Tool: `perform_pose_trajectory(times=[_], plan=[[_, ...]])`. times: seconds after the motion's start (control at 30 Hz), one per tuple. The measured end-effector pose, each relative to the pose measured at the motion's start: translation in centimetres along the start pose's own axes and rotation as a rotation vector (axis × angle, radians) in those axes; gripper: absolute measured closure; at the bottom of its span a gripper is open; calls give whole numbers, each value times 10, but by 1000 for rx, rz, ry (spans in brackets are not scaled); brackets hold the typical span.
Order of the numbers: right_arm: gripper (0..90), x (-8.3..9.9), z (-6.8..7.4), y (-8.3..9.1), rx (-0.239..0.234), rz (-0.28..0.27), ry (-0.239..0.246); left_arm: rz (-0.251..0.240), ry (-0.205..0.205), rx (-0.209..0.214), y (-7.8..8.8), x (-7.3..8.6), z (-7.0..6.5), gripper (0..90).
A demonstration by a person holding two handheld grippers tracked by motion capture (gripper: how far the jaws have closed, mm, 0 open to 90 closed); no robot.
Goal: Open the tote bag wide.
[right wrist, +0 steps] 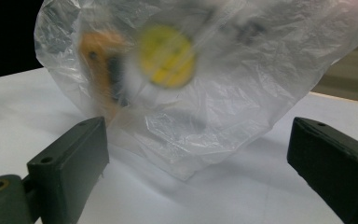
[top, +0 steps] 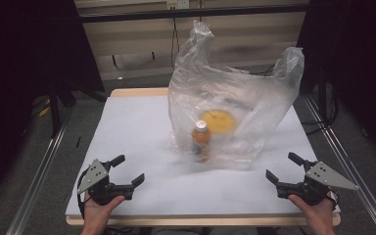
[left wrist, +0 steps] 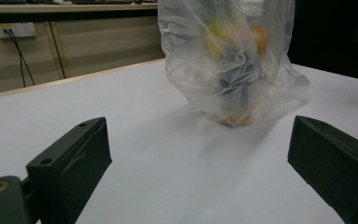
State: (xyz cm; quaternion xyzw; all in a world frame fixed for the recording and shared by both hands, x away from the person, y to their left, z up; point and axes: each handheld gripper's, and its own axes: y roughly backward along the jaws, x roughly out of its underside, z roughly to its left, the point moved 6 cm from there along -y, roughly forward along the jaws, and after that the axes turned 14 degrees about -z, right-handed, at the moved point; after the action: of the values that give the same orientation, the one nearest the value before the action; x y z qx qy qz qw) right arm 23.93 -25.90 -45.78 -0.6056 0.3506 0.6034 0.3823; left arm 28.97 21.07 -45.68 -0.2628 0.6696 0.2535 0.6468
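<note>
A clear plastic bag (top: 235, 98) stands upright in the middle of the white table (top: 137, 127), its two handles sticking up. Inside it I see an orange bottle with a white cap (top: 201, 138) and a round yellow thing (top: 219, 121) behind it. The bag (left wrist: 230, 60) rises ahead of my left gripper, and the bag (right wrist: 205, 74) with the yellow round thing (right wrist: 167, 56) looms close in the right gripper view. My left gripper (top: 127, 171) rests open near the front left edge. My right gripper (top: 283, 168) stands open at the front right. Nothing lies between either pair of jaws.
Metal rails (top: 41, 166) run along both sides of the table. A dark stand leg (top: 54, 105) stands at the left. A wall socket with a cable (left wrist: 15, 31) sits behind the table.
</note>
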Motion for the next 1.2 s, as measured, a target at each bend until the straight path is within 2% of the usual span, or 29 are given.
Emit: perform_pose_trajectory(times=[0.2,0.27,0.47,0.53,0.6,0.67,0.7,0.8,0.87,0.93,0.97,1.0,1.03,1.07,1.1,1.13,1.17,1.2], plan=[[53,1,1,0,-3,8,-3,2,-1,-4,0,0,1,56],[57,2,0,-1,-10,14,-6,-6,23,-10,0,0,2,56],[71,3,-2,-2,-12,22,-11,11,7,-16,-1,1,4,58],[144,4,-2,-3,-25,24,-15,13,21,-10,-3,2,2,72],[143,5,-2,-3,-36,38,-20,26,22,-2,-3,3,1,90],[180,6,-1,-4,-43,47,-18,50,-14,7,-2,3,2,105],[180,6,0,-4,-51,50,-18,42,3,2,-3,3,0,110],[198,7,3,-6,-67,68,-15,51,3,18,-2,3,-1,128],[212,7,5,-7,-76,71,-16,60,1,14,-2,3,-1,141],[226,7,6,-8,-84,77,-14,56,18,30,-3,2,-4,154],[225,7,7,-9,-86,79,-13,63,10,28,-3,2,-4,155],[235,7,8,-10,-97,83,-11,61,27,43,-5,1,-6,167],[288,6,9,-11,-99,88,-7,61,17,66,-6,0,-7,236],[332,6,11,-12,-111,97,0,61,14,68,-7,-1,-8,281],[366,5,12,-13,-121,98,-1,71,6,85,-8,-2,-9,295],[427,4,14,-15,-126,101,-8,68,16,99,-10,-3,-11,352],[483,3,15,-17,-142,104,-7,69,-2,101,-11,-4,-11,379],[528,2,16,-20,-155,104,-16,71,-2,106,-13,-5,-12,404]])
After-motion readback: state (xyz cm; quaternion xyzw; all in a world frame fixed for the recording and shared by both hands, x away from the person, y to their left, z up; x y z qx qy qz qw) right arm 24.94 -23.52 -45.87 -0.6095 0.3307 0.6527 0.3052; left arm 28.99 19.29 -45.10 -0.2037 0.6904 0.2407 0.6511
